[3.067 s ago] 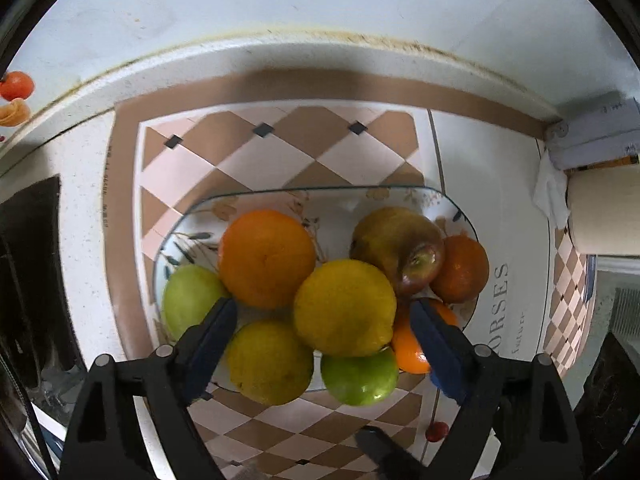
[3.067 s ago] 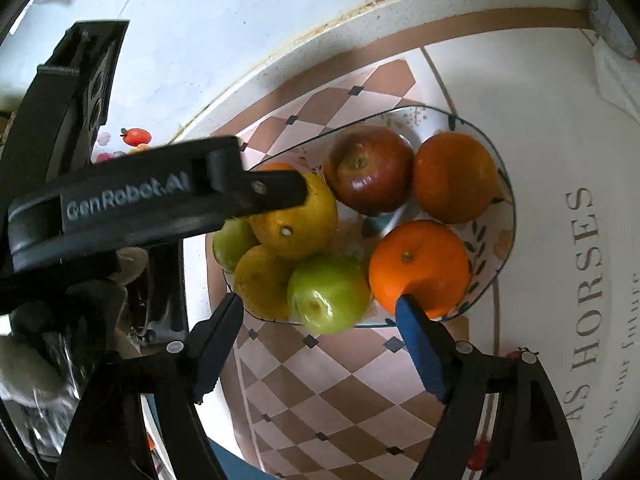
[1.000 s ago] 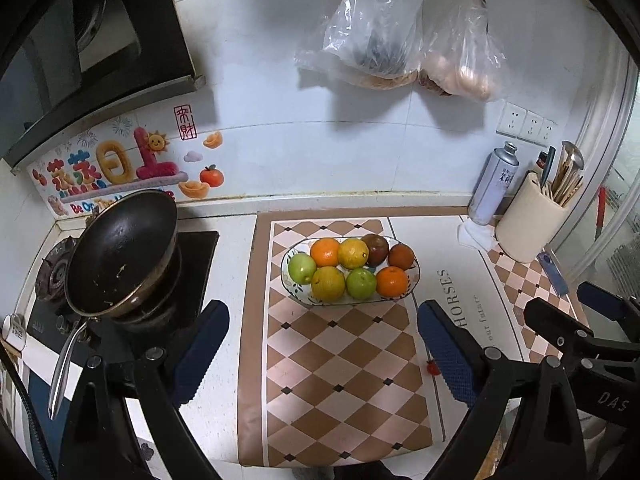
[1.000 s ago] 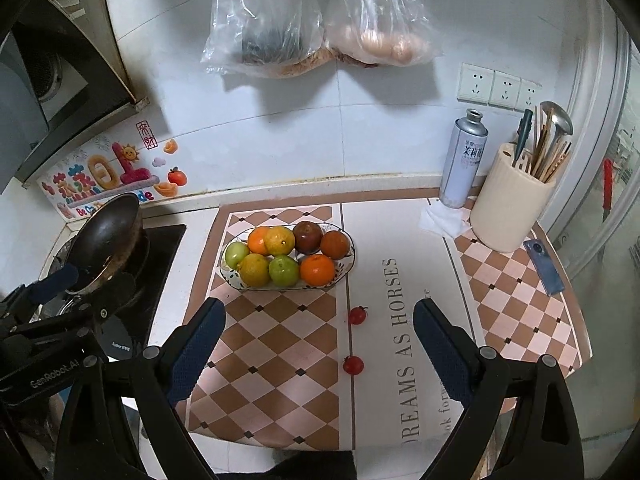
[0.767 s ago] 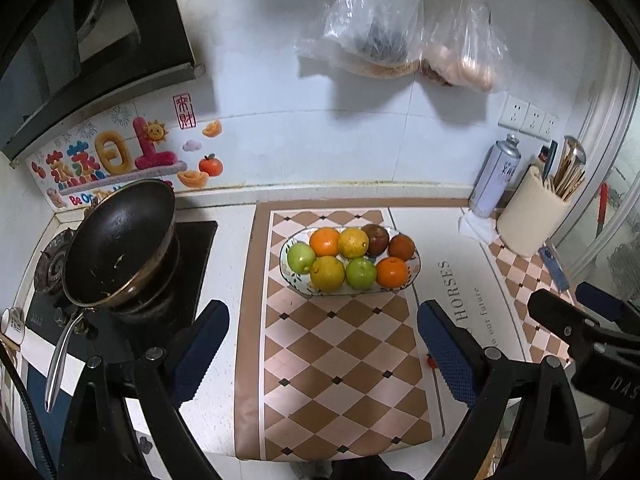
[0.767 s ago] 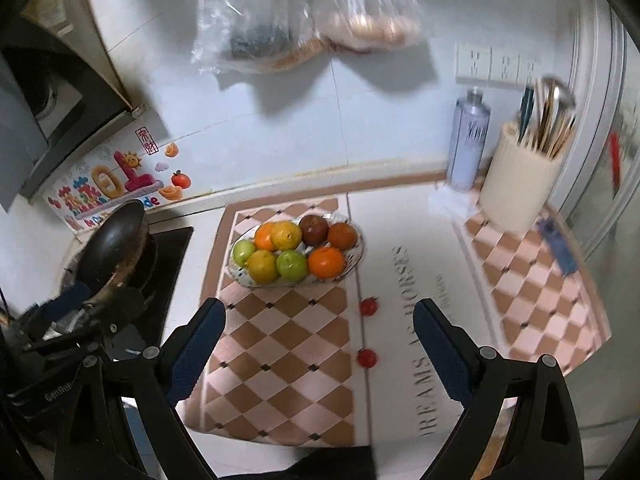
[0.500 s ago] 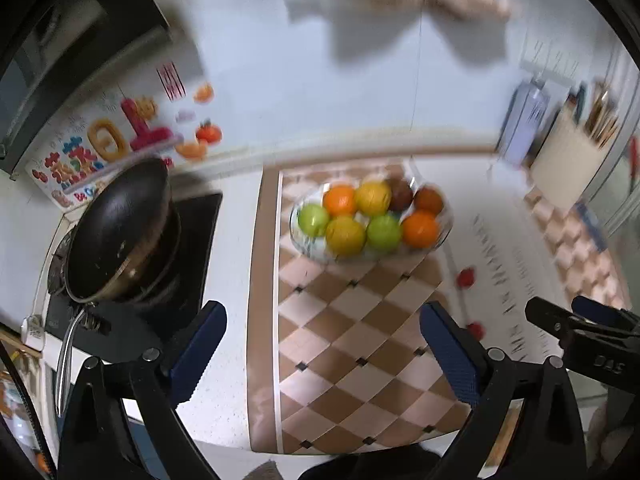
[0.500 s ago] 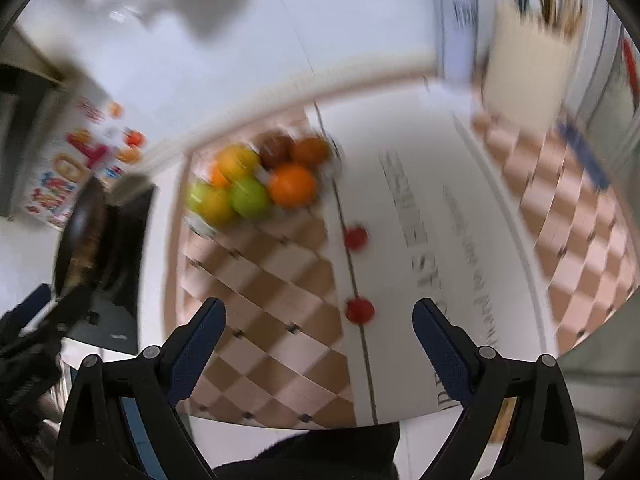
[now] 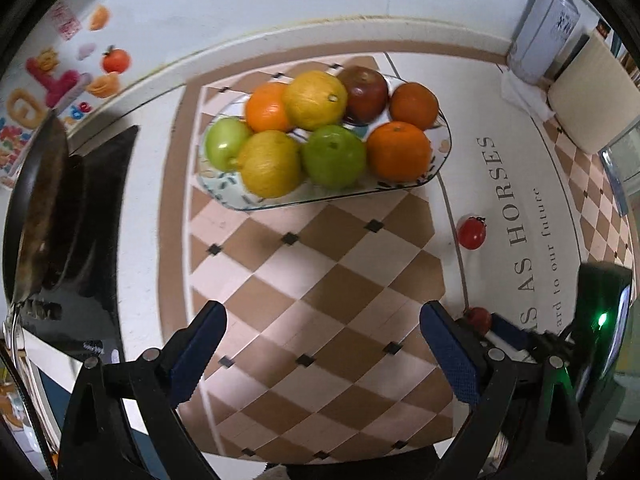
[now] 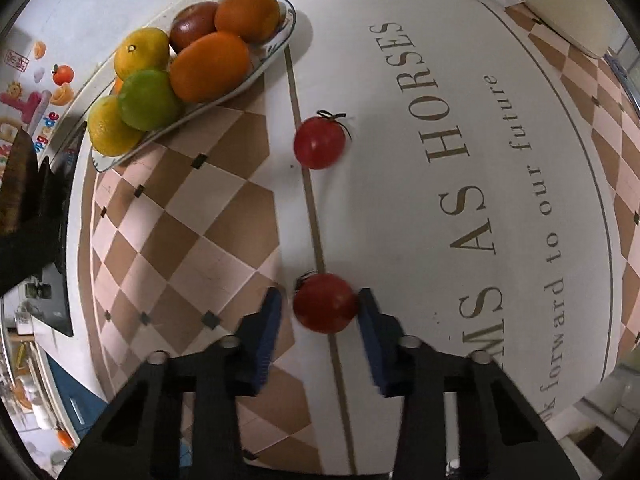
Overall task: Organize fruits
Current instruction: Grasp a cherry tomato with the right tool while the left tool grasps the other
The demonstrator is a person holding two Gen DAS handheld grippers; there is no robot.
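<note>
While the right gripper (image 10: 320, 306) points down at the mat, its blue-padded jaws clench around a small round red cherry tomato (image 10: 325, 308), which sits between them on the brown line of the printed mat (image 10: 400, 208); the right pad touches the tomato's side, and a thin gap shows at the left pad. A second red cherry tomato with a dark stem (image 10: 319, 142) lies ahead of those jaws on the same line, well apart from them. Further ahead and to the left of the jaws stands the long patterned ceramic fruit dish (image 10: 276, 46), piled with oranges, yellow citrus, green apples and one dark red apple.

Over the checked part of the mat, the left gripper (image 9: 322, 350) hangs with its jaws released and spread wide, nothing between them. Straight ahead of them lies the fruit dish (image 9: 442, 146). Just outside the left gripper's right jaw, the clenched tomato (image 9: 479, 319) shows between the right gripper's blue pads, with the free tomato (image 9: 472, 233) beyond it.
</note>
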